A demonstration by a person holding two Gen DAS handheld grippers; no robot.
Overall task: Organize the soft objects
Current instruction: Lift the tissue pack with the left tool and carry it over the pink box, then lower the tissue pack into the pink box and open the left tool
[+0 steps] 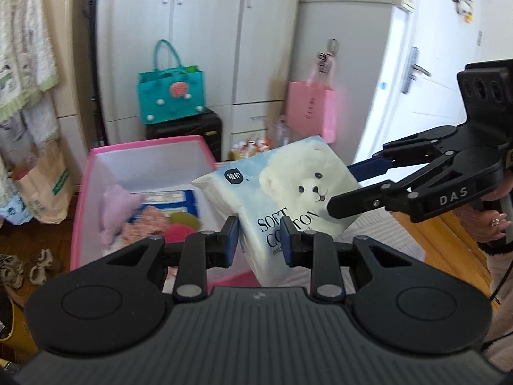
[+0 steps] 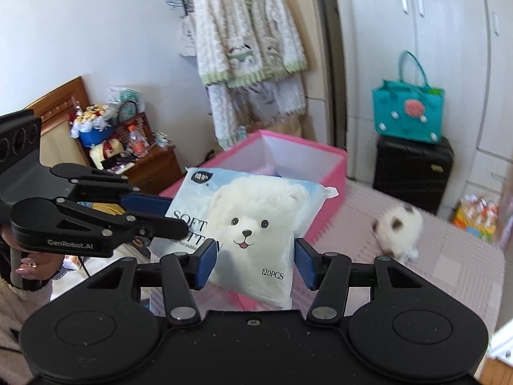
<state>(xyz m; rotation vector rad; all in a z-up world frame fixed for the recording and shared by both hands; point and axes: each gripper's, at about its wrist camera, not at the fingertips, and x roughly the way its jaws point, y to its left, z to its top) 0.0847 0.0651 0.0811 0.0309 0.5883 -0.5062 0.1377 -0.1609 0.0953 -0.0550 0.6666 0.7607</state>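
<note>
A soft-cotton tissue pack point(image 1: 288, 192) printed with a white bear is held in the air over the near edge of a pink storage box point(image 1: 96, 160). My left gripper point(image 1: 261, 240) is shut on the pack's lower edge. My right gripper point(image 2: 256, 260) is shut on its other side; it also shows in the left wrist view point(image 1: 340, 205). The pack point(image 2: 253, 224) fills the middle of the right wrist view, with the pink box point(image 2: 333, 160) behind it. The box holds a lilac plush point(image 1: 117, 211) and other soft items. A white-and-brown plush point(image 2: 399, 227) lies on the mat.
A teal bag point(image 1: 170, 93) sits on a black suitcase point(image 1: 189, 128) by grey wardrobes. A pink paper bag point(image 1: 311, 109) hangs on a door. A fluffy jacket point(image 2: 247, 29) hangs on the wall. A cluttered wooden nightstand point(image 2: 150, 166) stands at left. Slippers point(image 1: 29, 266) lie on the floor.
</note>
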